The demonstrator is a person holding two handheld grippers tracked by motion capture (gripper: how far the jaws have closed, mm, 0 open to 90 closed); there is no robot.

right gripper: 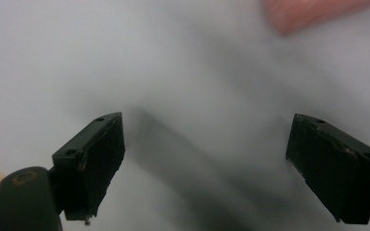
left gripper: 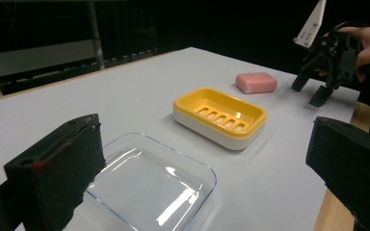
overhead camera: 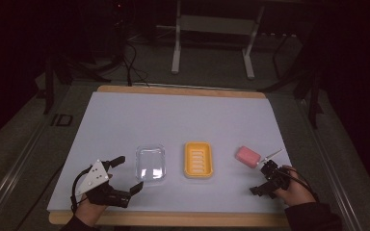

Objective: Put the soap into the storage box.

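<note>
1. White sheet (overhead camera: 183,120) covers your table, and three things sit in a row on it: one clear tray (overhead camera: 150,163), one yellow soap dish (overhead camera: 197,159), one pink soap bar (overhead camera: 247,156).
2. Your left gripper (overhead camera: 129,173) hangs just left of the clear tray, jaws spread wide, holding nothing.
3. Your right gripper (overhead camera: 265,180) hovers just this side of the pink soap bar, jaws wide apart and empty, pointing down at the sheet.
4. Two hands, two grippers, and the soap bar lies apart from the dish, to its right.
</note>
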